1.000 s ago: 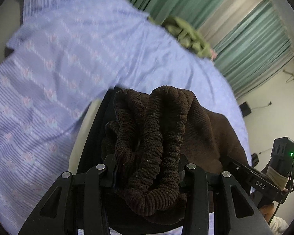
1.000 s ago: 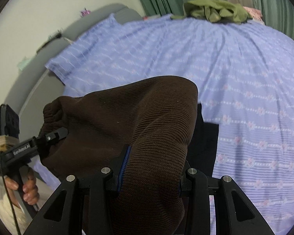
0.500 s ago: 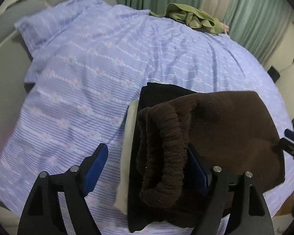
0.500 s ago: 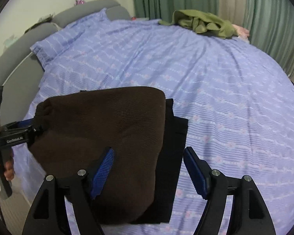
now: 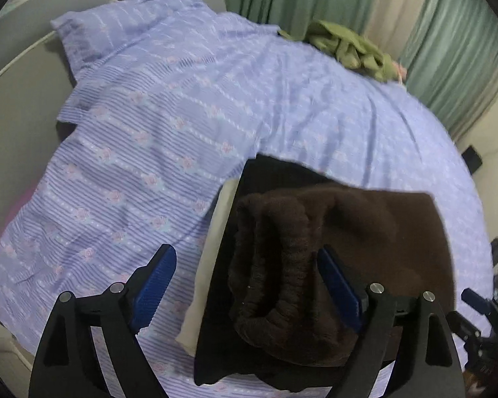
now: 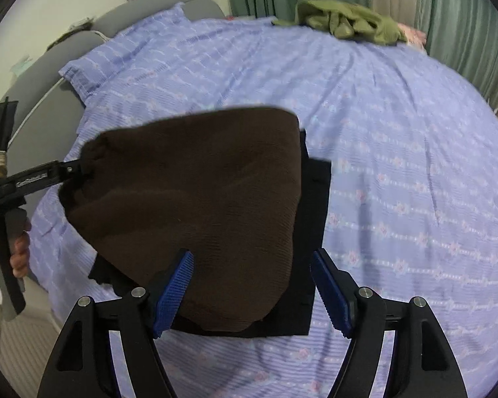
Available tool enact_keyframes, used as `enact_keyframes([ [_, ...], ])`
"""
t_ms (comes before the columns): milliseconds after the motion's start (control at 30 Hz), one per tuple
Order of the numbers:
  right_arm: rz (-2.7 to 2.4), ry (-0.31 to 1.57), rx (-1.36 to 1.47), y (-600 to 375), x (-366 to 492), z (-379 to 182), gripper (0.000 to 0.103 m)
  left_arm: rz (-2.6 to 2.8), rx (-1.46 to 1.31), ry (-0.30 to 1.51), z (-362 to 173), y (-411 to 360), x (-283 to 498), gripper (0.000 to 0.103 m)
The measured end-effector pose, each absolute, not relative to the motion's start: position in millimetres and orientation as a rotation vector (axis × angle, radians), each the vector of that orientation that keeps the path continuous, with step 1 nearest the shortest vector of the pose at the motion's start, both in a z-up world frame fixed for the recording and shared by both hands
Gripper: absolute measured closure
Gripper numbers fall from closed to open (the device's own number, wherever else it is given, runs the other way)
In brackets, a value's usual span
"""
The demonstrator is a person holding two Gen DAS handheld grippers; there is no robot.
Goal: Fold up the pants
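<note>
The folded dark brown knit pants [image 5: 348, 242] lie on top of a folded black garment [image 5: 215, 331] near the bed's front edge; they also show in the right wrist view [image 6: 199, 199]. The ribbed waistband bunches at the left end. My left gripper [image 5: 245, 285] is open, its blue pads on either side of the waistband end, not clamping it. My right gripper [image 6: 252, 285] is open over the pants' right end, pads apart and free of the cloth. The left gripper also shows at the left of the right wrist view [image 6: 46, 179].
The bed has a lilac striped floral sheet [image 6: 398, 152] and a matching pillow [image 5: 132, 33] by the grey headboard [image 6: 49, 76]. A cream folded item [image 5: 209, 258] lies under the black garment. A crumpled green garment [image 6: 345, 20] sits at the far edge by green curtains [image 5: 448, 49].
Both grippers have opened and let go of the brown pants, which now rest on the black garment. Both have drawn back and up from the cloth.
</note>
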State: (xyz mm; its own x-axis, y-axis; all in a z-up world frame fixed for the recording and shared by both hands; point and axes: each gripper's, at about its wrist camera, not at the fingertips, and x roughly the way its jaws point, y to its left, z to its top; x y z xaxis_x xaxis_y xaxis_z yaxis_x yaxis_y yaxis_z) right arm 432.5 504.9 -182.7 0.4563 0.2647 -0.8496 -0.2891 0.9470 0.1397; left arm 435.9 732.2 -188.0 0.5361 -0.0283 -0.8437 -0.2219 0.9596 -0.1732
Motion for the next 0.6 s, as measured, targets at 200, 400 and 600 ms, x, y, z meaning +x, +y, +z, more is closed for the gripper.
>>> enact_keyframes([
  [200,0.368,0.931,-0.017,495,417,-138,0.030,0.122,-0.229,0.891,-133,713,400,0.012],
  [400,0.356,0.842,0.025,450,383,-85,0.018,0.112,-0.134,0.802,-77,663,343,0.003],
  [600,0.353,0.788,0.065,392,333,-46,0.013,0.078,-0.101,0.755,-38,600,285,0.000],
])
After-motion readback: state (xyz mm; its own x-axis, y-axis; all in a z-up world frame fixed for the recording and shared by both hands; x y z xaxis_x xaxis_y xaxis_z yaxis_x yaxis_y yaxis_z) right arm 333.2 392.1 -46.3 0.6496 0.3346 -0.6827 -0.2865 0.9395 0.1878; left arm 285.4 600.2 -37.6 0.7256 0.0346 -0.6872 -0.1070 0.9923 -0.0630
